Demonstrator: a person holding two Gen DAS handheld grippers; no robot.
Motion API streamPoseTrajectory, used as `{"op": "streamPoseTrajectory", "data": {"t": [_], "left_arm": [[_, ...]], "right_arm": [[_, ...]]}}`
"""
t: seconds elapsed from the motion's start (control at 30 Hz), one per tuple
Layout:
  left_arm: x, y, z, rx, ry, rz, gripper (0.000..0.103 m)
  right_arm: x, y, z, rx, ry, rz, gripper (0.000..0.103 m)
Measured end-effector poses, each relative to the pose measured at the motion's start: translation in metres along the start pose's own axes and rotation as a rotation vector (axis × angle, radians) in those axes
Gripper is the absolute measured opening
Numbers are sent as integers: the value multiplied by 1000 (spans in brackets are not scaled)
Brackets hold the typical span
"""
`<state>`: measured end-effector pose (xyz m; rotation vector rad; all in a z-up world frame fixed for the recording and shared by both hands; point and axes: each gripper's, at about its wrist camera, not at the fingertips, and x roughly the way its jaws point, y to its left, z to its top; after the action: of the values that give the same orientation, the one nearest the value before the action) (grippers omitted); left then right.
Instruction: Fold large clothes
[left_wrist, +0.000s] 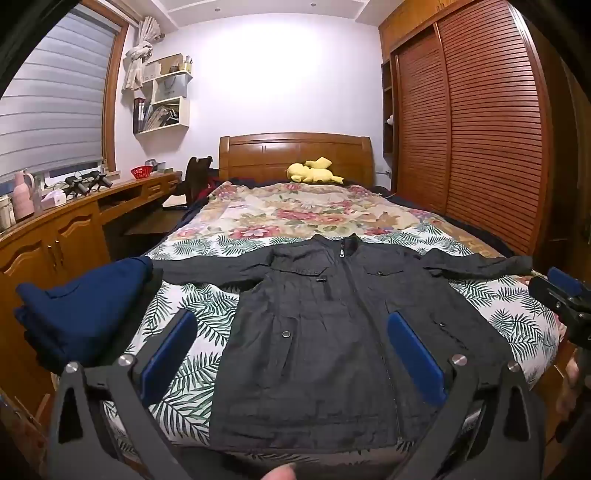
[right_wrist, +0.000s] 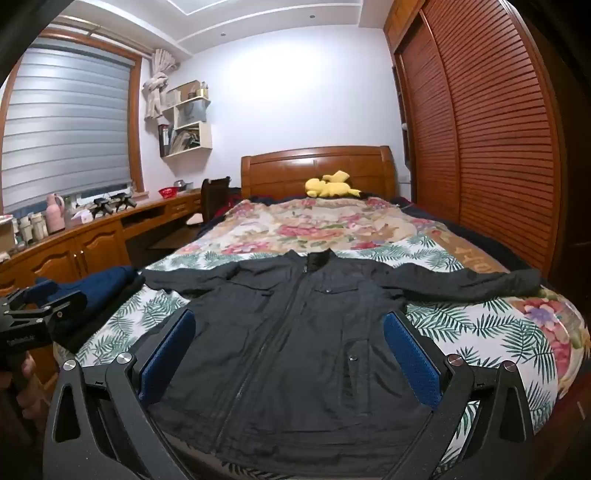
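1. The black jacket (left_wrist: 317, 332) lies flat, zipped, sleeves spread, on the bed (left_wrist: 177, 310), beside folded navy clothes (left_wrist: 81, 310).
2. Your left tool (left_wrist: 291, 354) and right tool (right_wrist: 291, 354) gape wide, empty.
3. It looks soft and limp; pinch a sleeve cuff (right_wrist: 524, 282).

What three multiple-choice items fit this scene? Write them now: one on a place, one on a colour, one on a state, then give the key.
1. Where does the folded navy garment lie?
A. On the pillow end
B. On the bed's left edge, beside the jacket's sleeve
C. On the desk

2. What colour is the plush toy by the headboard?
A. Yellow
B. Red
C. White

3. How does the black jacket lie?
A. Folded in half
B. Rolled up
C. Spread flat, front up, zipped, sleeves out

Key: B, it sits at the bedspread's left edge next to the sleeve; A, the toy is plainly yellow; C, both sleeves stretch sideways, and the left gripper and right gripper are open, holding nothing.
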<state>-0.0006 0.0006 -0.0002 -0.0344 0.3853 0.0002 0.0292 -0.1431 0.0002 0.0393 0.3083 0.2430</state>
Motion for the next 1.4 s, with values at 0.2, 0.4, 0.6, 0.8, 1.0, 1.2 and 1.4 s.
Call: {"op": "streamPoseTrajectory", "data": {"t": [0.2,0.4,0.6,0.8,1.0,1.2,1.4], "left_arm": [[-2,-4,1,17,-4,7,103],[-4,-2,5,15,0,6,103],[-4,-1,4,11,-2,5,103],[-4,-4,7,11,-6,8,103],[-6,-4,7,11,-15,8,103],[-6,-4,7,10,-18,8,103],[-7,-3,7,9,-19,6,103]], "right_arm": [[1,1,-1,0,8,-1,103],[1,-1,-3,1,5,-8,103],[2,-1,-1,3,5,-9,103],[2,0,-1,1,4,-11,103],[3,0,-1,1,4,-12,103],[3,0,-1,0,4,-12,103],[2,1,-1,0,3,-12,103]]}}
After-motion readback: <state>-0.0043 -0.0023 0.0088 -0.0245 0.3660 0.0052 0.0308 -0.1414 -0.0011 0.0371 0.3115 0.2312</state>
